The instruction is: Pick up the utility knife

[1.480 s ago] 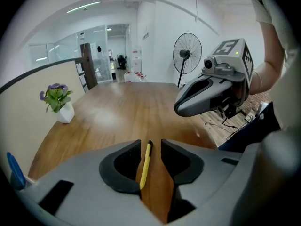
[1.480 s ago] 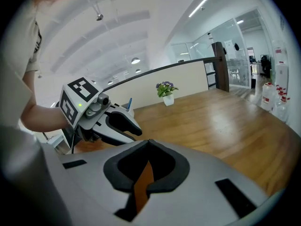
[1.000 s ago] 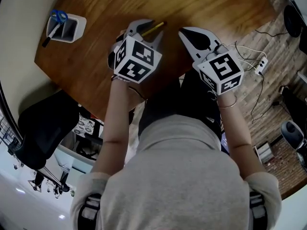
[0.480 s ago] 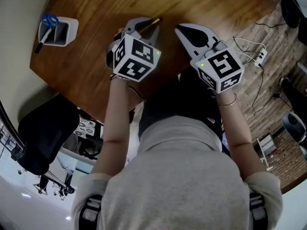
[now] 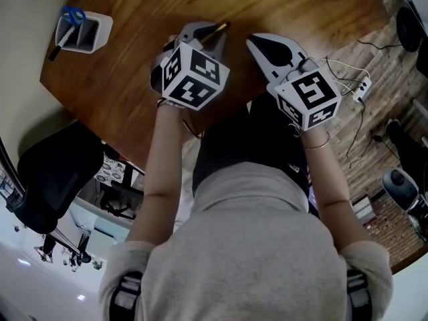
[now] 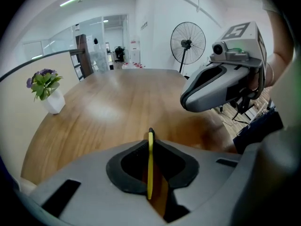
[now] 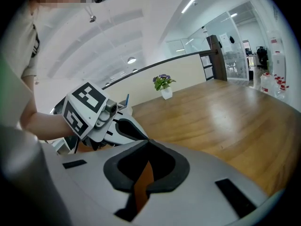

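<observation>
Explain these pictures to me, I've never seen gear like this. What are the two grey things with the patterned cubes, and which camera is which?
There is no robot here. A person holds a hand-operated two-jaw gripper in each hand, and the patterned cubes are part of them. One picture comes from a camera on the person's head, looking steeply down at a wooden table. The other two come from cameras riding on each gripper, looking along its jaws. On the table stand a white holder with blue scissors and a small potted plant. The left gripper has just been closing its jaws and now pinches a thin yellow utility knife. The right gripper is shut and empty.
</observation>
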Available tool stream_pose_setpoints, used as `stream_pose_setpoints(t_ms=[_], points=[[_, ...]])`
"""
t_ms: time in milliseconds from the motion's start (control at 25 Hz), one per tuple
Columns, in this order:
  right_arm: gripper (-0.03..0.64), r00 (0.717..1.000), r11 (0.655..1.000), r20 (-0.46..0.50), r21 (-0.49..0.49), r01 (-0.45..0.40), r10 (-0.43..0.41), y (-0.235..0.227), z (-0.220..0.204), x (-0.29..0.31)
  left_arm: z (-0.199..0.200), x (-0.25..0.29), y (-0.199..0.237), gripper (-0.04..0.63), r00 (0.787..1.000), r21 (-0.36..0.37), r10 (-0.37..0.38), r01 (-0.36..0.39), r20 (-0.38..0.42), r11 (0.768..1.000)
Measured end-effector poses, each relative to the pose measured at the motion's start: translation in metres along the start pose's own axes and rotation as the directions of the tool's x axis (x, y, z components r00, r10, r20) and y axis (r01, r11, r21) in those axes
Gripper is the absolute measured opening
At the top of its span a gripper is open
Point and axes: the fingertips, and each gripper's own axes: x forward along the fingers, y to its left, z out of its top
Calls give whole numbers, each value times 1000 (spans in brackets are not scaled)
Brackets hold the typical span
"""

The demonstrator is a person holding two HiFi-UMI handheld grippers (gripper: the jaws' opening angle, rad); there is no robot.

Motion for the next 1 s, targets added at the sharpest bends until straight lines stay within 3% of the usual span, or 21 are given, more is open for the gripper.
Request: stream_pose_setpoints(t_ms=[160,560,800,1000], points=[[12,1000,1000,6,-20,-15,15,-2,5,-5,2,-4,2,60,1000,-57,27,-26,12,998],[12,999,996,18,-72,-48,49,-3,20,-17,30,-37,2,60,987,-170,94,-71,129,983],[12,996,990,49,-123,-64,70,3,47,-22,55,-65,5,60,962,-214,104,-49,253,976],[12,994,982,67,-174,-70,83,7,66,-34,71,-89,7,60,940,-240,157,-84,304,967]])
